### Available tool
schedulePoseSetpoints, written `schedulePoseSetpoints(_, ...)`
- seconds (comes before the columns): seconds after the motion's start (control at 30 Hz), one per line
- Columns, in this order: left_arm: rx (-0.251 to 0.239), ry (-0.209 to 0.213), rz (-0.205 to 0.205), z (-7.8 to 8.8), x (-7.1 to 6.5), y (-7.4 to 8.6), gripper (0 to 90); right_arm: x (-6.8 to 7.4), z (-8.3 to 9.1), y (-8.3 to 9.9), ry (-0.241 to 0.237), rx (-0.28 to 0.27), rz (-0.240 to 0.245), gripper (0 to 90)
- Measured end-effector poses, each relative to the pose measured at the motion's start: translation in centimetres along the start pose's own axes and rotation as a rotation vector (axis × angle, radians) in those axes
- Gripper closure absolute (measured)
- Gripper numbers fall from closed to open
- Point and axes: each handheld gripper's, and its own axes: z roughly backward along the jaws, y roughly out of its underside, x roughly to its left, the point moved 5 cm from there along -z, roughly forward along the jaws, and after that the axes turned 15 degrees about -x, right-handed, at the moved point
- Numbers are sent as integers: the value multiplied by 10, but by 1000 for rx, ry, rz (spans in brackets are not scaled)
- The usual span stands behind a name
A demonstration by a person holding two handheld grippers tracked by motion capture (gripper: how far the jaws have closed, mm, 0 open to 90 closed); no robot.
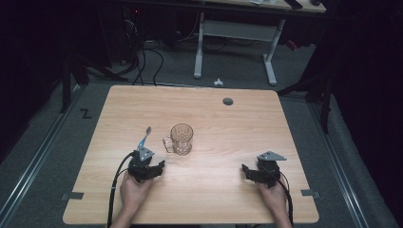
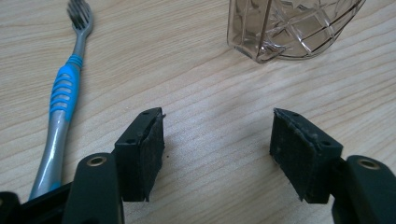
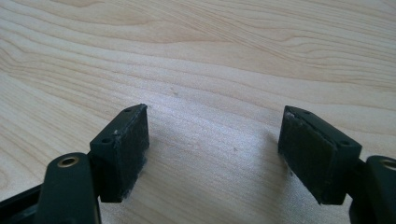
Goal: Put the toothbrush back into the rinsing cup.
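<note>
While I rest both hands on the table (image 1: 214, 190), my left claw (image 1: 148, 170) is wide open and holds nothing, and my right claw (image 1: 254, 174) is wide open and empty too. I was given no job, but my guess is the toothbrush (image 1: 144, 138) goes in the glass mug (image 1: 181, 138). It lies flat just ahead of my left claw, a bit to its left, its long handle pointing away from me and its bristles at the far end. My left hand is much nearer to it. Up close, my left claw's camera shows its blue grip (image 2: 63, 91), which is tiny from above.
</note>
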Motion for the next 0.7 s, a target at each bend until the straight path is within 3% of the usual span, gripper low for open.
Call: schedulePoseSetpoints(0.7, 1, 0, 7, -1, -1, 0, 329, 0, 0, 0, 0, 0, 0, 248)
